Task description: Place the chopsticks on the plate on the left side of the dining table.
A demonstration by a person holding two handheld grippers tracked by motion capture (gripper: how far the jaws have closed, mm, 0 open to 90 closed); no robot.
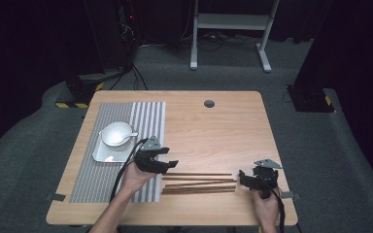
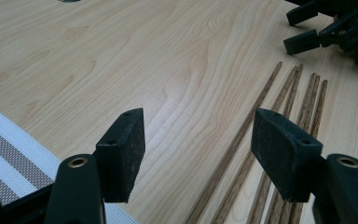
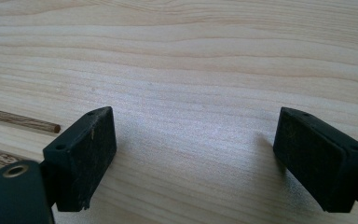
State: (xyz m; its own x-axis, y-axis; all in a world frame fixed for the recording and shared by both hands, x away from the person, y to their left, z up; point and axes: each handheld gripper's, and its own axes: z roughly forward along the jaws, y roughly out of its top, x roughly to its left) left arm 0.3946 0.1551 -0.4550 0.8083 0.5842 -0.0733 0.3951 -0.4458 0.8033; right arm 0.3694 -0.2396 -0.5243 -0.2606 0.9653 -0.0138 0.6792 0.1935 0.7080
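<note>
Where the light wooden table (image 1: 213,126) stands on grey carpet (image 1: 320,160) in a dark room, brown chopsticks (image 1: 199,183) lie near its front edge between both grippers. The left gripper (image 2: 198,140) is spread over their ends, gripping nothing; the right gripper (image 3: 193,154) is spread above bare wood. A striped placemat (image 1: 145,114) lies left.
</note>
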